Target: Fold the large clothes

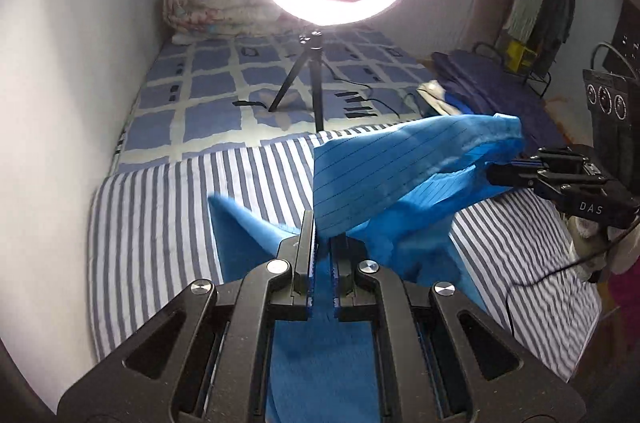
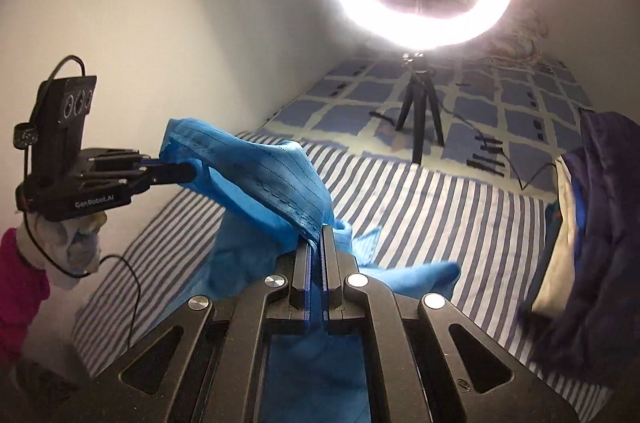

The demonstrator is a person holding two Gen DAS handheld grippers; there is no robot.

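A large bright blue garment with thin dark pinstripes hangs stretched between my two grippers above a blue-and-white striped sheet. My left gripper is shut on one edge of the garment. My right gripper is shut on the other end at the right. In the right wrist view my right gripper pinches the garment, and my left gripper holds the far corner at the left. The rest of the cloth droops onto the sheet.
A lit ring light on a small black tripod stands on the checked bedcover beyond the sheet, its cable trailing right. A dark blue pile of clothes lies at the right. A white wall runs along the left. A rolled quilt lies at the far end.
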